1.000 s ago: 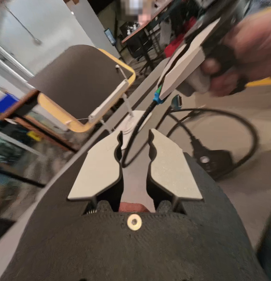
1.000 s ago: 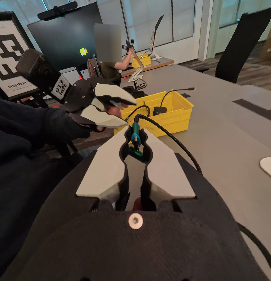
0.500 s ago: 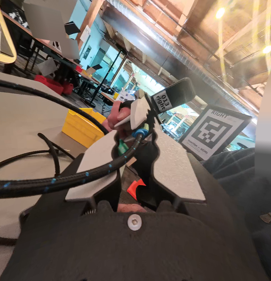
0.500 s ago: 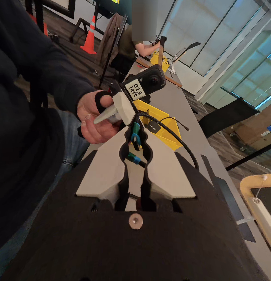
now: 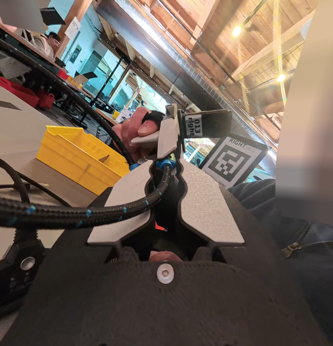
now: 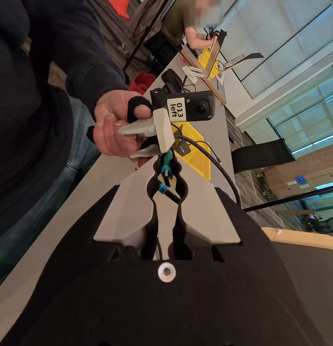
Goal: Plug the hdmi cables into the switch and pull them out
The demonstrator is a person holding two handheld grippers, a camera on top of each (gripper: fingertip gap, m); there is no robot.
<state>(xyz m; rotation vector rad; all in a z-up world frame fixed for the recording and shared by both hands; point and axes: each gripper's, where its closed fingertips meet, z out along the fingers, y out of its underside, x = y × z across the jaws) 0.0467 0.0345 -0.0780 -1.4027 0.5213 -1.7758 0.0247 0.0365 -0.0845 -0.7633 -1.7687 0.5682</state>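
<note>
An HDMI plug [image 6: 165, 168] with a green body and a blue collar sits between the tips of my right gripper [image 6: 166, 160], which is shut on it. My left gripper [image 5: 166, 162] faces it tip to tip. Its fingers are closed in on the plug's blue collar [image 5: 162, 165]. The black braided cable [image 5: 105, 211] runs from the collar across my left finger. A second blue-collared plug [image 6: 162, 188] lies just below the held one. The black switch [image 5: 14, 271] sits at lower left with another cable plugged in. Both grippers are held above the table's near edge.
A yellow bin [image 5: 74, 157] stands on the grey table [image 5: 12, 131] behind the grippers; it also shows in the right wrist view [image 6: 197, 164]. A marker board [image 5: 231, 162] stands behind my right gripper. The person's dark jacket [image 5: 274, 215] is close. A black chair [image 6: 259, 155] is beyond the table.
Both grippers swung from facing the table to facing each other. My left gripper's fingers narrowed around the plug's blue collar. My right gripper kept its hold on the plug.
</note>
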